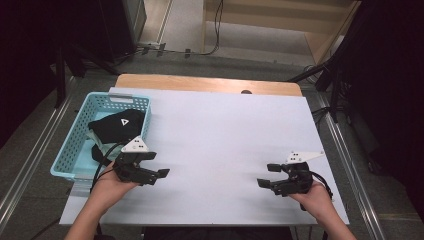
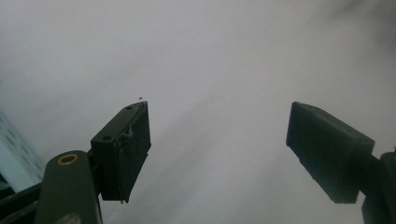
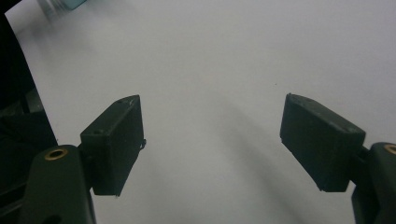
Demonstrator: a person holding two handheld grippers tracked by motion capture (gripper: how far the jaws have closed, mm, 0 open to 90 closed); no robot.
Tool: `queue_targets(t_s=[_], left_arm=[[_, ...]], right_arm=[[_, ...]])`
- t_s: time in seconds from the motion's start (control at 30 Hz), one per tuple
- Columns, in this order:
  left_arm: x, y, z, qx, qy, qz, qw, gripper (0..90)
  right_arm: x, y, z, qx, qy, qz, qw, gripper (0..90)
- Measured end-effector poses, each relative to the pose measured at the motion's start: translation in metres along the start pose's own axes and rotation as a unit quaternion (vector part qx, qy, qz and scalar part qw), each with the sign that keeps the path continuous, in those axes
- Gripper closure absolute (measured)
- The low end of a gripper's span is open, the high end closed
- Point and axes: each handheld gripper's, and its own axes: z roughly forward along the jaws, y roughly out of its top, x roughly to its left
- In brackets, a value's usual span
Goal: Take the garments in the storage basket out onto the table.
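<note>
On the white-covered table (image 1: 220, 135), the left gripper (image 1: 159, 165) hovers just beside the light-blue perforated plastic basket (image 1: 75, 142), jaws spread wide and grasping nothing. Black folded cloth with a white triangle mark (image 1: 117, 124) lies inside that basket. Well apart, the right gripper (image 1: 267, 176) also stands released above bare tabletop.

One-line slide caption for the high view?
Both grippers, left and right, open above the white table; black cloth in basket.
</note>
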Motion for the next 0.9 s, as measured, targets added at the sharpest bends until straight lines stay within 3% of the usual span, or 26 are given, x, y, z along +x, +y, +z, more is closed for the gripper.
queue_targets(t_s=[0.17, 0.37, 0.67, 0.9], left_arm=[[-0.001, 0.005, 0.000, 0.010, 0.004, -0.009, 0.9999, 19.8], [-0.002, 0.016, -0.004, 0.004, -0.015, -0.024, 0.9996, 14.3], [-0.004, 0.032, -0.001, 0.009, -0.031, -0.011, 0.9994, 11.7], [0.000, 0.045, -0.003, 0.009, -0.058, -0.009, 0.9982, 14.4]], right_arm=[[0.000, 0.000, 0.000, 0.001, 0.000, 0.000, 1.0000, 20.0], [0.001, 0.000, 0.001, 0.003, -0.004, -0.002, 1.0000, 20.0], [0.002, 0.000, 0.002, 0.005, -0.004, -0.002, 1.0000, 20.0], [0.000, 0.000, 0.001, 0.002, -0.004, 0.001, 1.0000, 20.0]])
